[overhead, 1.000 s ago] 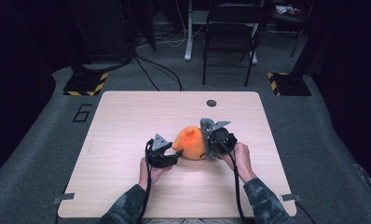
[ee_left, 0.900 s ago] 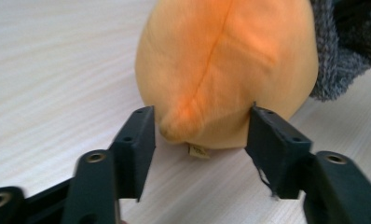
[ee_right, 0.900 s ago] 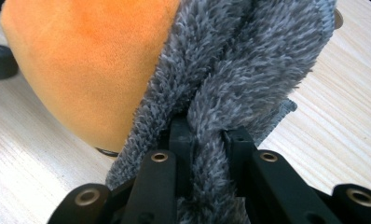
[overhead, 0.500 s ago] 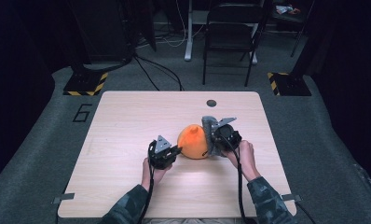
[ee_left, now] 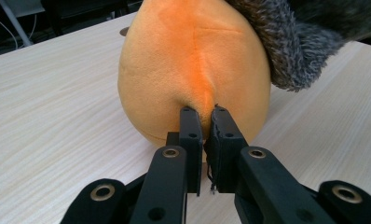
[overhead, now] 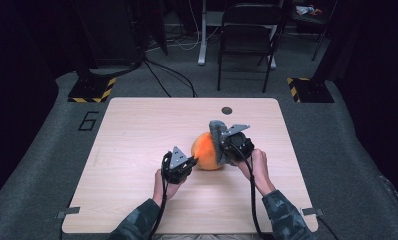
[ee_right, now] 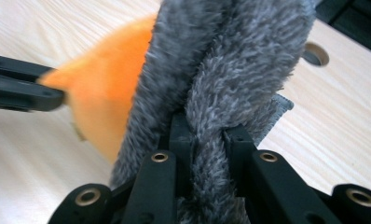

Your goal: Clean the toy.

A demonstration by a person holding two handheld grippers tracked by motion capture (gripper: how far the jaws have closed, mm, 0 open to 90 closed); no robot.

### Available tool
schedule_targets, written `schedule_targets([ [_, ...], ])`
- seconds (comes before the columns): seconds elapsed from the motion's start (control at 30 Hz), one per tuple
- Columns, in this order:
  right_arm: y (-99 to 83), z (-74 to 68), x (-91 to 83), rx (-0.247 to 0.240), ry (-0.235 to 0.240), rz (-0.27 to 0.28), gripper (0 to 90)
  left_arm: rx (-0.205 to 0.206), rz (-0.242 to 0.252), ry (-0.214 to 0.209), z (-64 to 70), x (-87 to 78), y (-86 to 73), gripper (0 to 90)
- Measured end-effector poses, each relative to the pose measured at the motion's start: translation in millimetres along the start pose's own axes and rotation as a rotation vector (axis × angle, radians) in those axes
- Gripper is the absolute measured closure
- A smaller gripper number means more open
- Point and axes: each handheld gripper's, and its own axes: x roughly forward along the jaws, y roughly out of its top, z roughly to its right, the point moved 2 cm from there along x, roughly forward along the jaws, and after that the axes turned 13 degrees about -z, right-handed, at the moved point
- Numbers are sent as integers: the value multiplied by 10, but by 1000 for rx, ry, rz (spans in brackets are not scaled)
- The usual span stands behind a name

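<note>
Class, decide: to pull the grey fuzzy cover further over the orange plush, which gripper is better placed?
Right. The right gripper is shut on the grey cover, while the left gripper pinches the orange plush at its seam, steadying it.

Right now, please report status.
Left gripper shut on orange plush. Right gripper shut on grey fuzzy cover. Nothing in the way.

Lab: hazard-striped stand bases [overhead: 92, 91]
</note>
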Motion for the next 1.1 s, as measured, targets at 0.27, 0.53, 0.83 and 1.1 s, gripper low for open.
schedule_targets([
  [0.27, -196, 219, 342, 82, 19, -112, 777, -1, 4, -5, 5, 16, 1, 849],
  [0.53, -331, 292, 607, 122, 32, -248, 776, 6, 20, -4, 18, 21, -3, 848],
  [0.83, -306, 357, 433, 129, 24, -227, 777, 15, 43, 13, -15, -6, 26, 853],
  [1.1, -54, 240, -164, 80, 33, -33, 777, 69, 62, 21, 56, -12, 109, 854],
])
